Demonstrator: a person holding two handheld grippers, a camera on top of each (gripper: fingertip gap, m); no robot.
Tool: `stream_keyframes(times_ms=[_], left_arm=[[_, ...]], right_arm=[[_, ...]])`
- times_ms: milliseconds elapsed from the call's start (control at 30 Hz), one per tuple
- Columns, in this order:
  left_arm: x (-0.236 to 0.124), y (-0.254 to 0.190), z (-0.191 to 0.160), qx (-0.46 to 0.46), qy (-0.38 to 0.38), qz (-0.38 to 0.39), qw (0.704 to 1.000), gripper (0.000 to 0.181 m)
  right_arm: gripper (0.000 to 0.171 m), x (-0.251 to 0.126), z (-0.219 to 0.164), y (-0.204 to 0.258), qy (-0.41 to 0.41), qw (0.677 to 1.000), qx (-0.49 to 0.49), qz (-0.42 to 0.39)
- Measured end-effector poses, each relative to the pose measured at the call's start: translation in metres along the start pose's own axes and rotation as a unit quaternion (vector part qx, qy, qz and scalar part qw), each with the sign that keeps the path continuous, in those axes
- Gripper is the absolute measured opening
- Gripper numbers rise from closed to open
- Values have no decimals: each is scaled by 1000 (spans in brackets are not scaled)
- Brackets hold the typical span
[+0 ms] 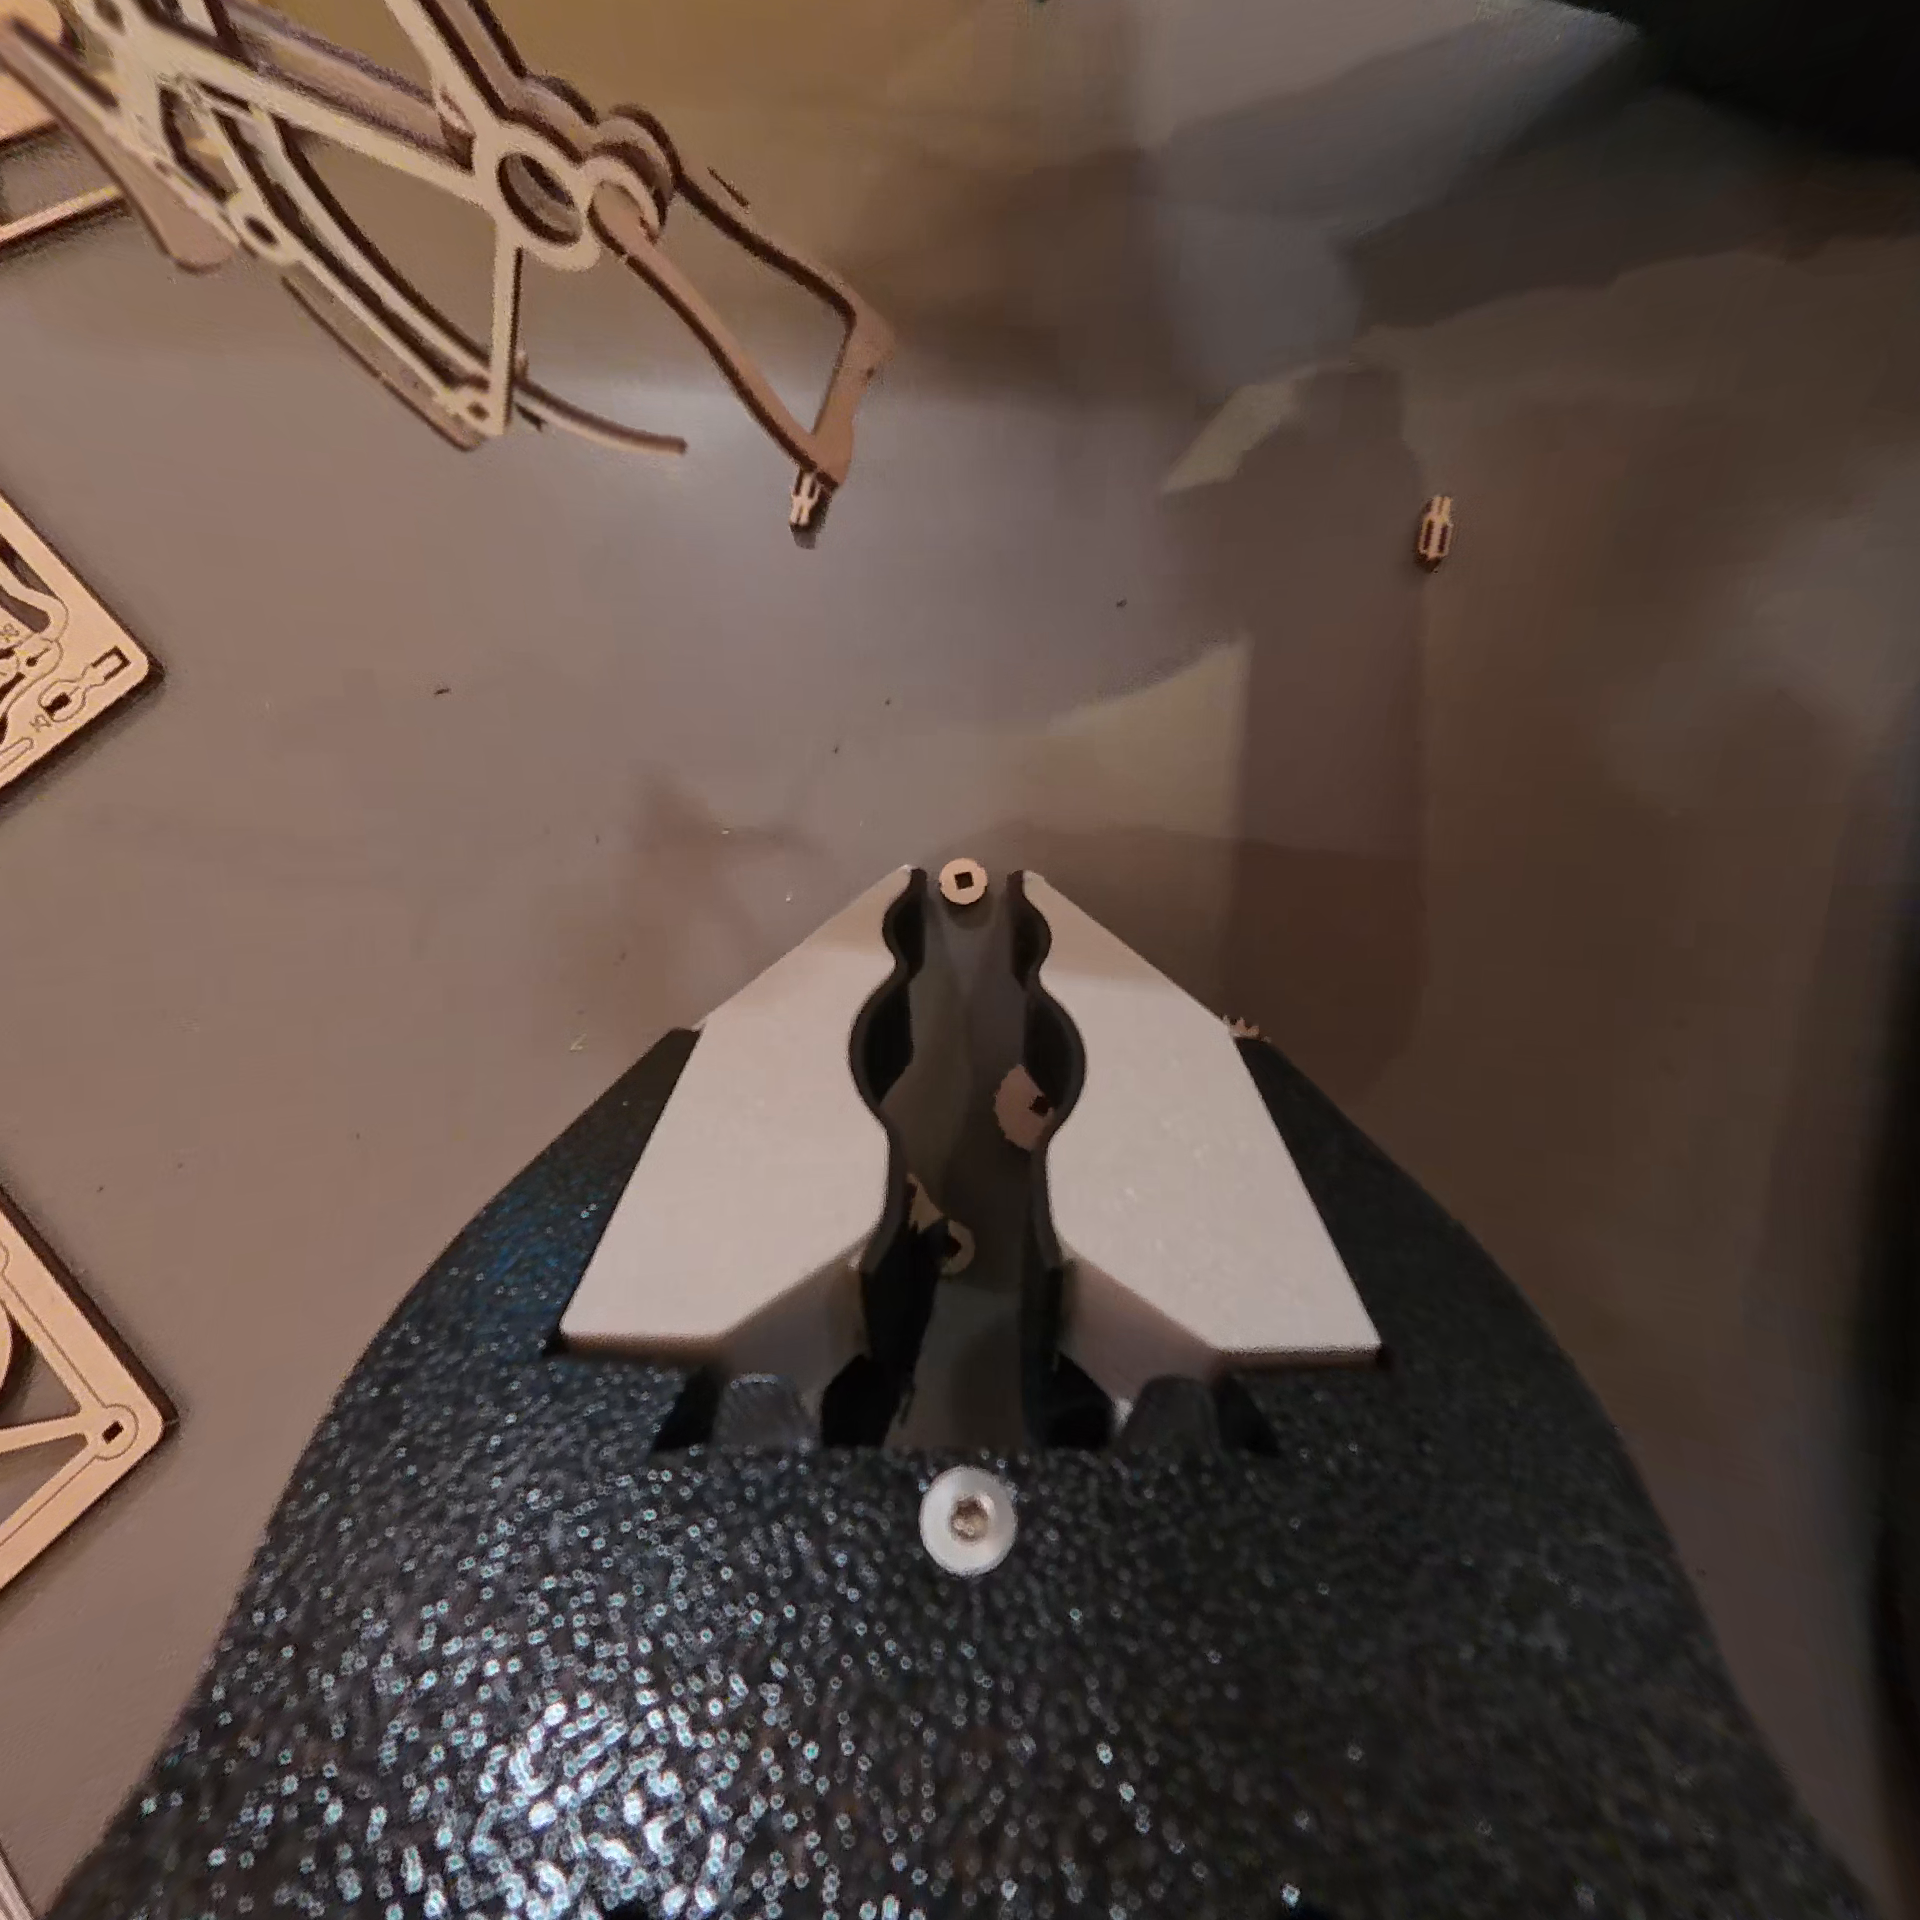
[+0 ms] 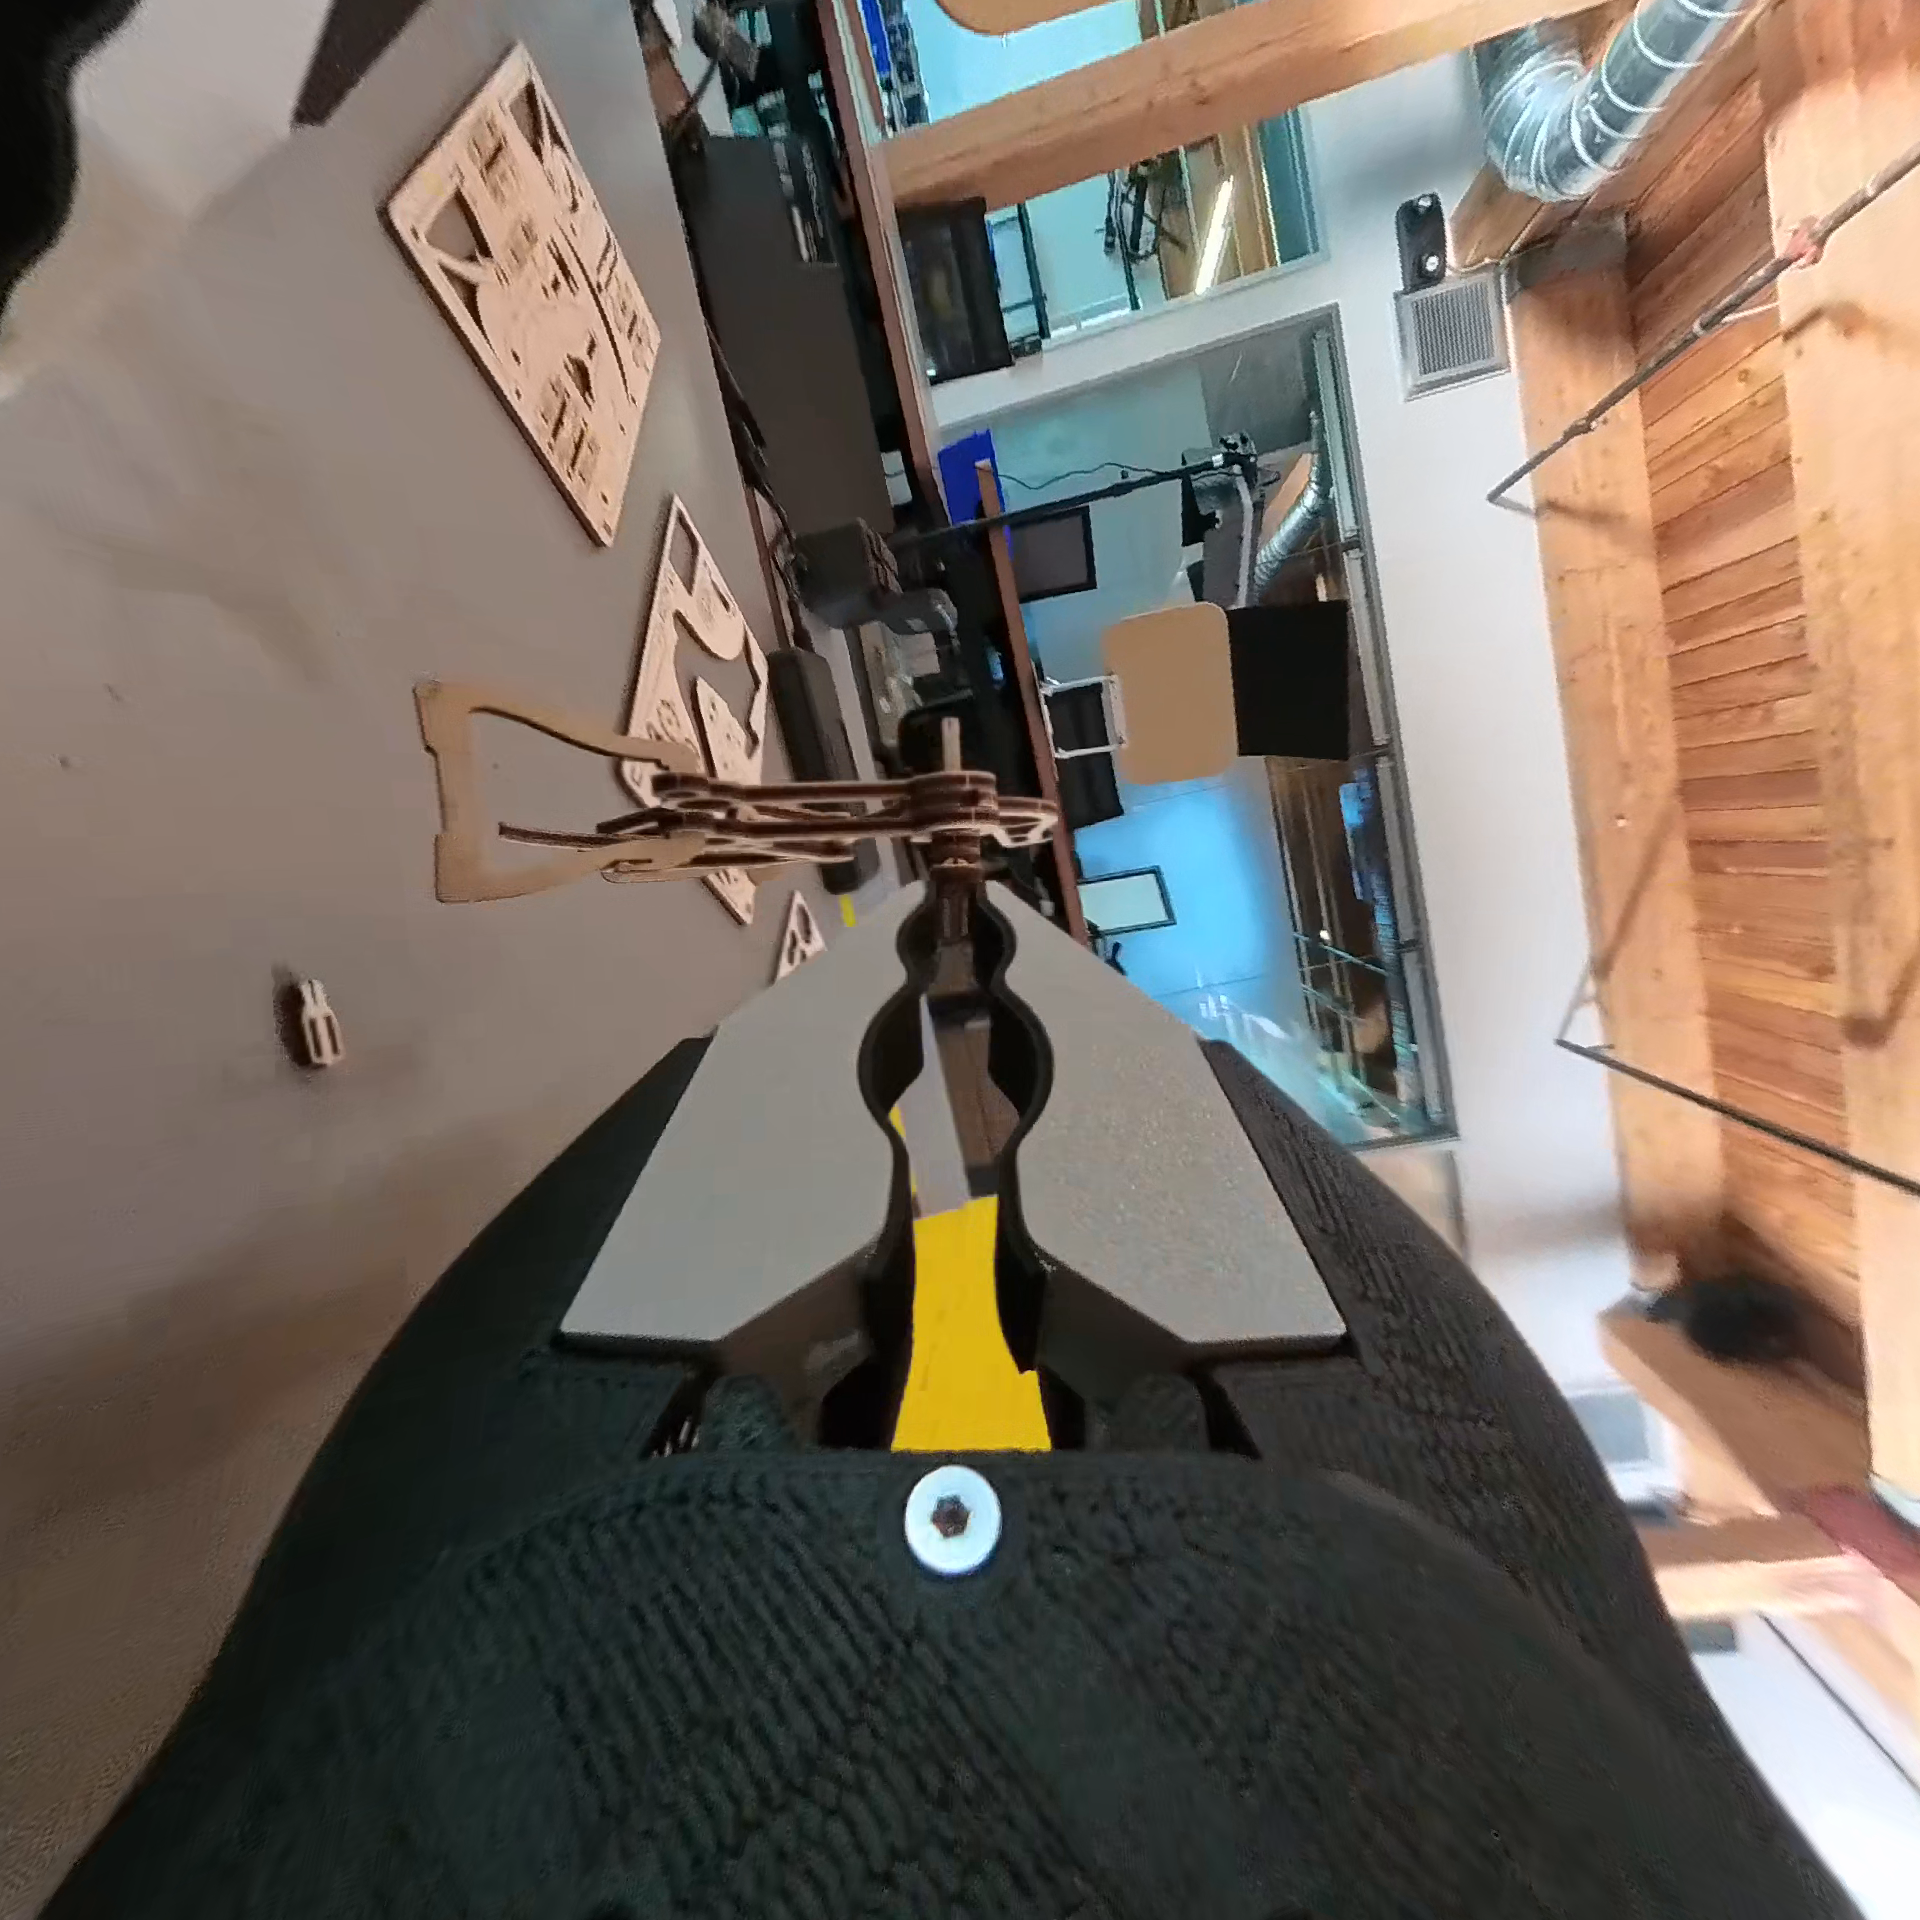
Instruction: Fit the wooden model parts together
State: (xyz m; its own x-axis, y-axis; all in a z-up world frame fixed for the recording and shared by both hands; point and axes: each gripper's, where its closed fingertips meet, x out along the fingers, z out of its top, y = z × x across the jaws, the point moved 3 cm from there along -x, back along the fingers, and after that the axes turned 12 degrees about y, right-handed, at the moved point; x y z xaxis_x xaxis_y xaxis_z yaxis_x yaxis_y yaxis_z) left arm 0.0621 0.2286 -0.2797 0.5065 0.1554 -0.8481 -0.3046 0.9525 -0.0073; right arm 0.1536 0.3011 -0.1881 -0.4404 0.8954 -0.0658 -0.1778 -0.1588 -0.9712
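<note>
- Left wrist view, nearest the camera: the left gripper (image 1: 966,883), its two pale fingers almost closed, with a small round wooden washer (image 1: 960,884) sitting at the very tips. It looks pinched there, though the washer could instead be lying on the table just beyond.
- Far left of that view: two flat wooden part sheets (image 1: 62,686) lie on the grey table (image 1: 520,727).
- Upper left: the wooden model (image 1: 436,208), an open frame of thin struts, is raised above the table. One long arm of it reaches down and right, ending in a tiny notched clip (image 1: 808,501).
- Right of the arm's tip, well apart: a second small clip (image 1: 1436,528) lies loose on the table.
- Right wrist view, camera rolled sideways so the table fills the left: the right gripper (image 2: 951,914) is clamped on the hub of the model (image 2: 831,821), with a thin peg standing out of that hub.
- The model's long axis runs left from the right gripper's tips, out over the table.
- Judgement: the washer must travel up and left from the left gripper to reach the model's hub, so the left hand makes the move while the right steadies the frame.
</note>
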Motion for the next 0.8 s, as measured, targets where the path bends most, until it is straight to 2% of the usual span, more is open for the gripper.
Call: stream_keyframes(times_ms=[300,800], left_arm=[[0,2,0,-7,-3,-3,1000,10],[-1,1,-1,-1,1,-1,1000,11]], right_arm=[[3,-1,1,-1,25,997,-66,-35],[3,6,-4,9,-1,999,39,24]])
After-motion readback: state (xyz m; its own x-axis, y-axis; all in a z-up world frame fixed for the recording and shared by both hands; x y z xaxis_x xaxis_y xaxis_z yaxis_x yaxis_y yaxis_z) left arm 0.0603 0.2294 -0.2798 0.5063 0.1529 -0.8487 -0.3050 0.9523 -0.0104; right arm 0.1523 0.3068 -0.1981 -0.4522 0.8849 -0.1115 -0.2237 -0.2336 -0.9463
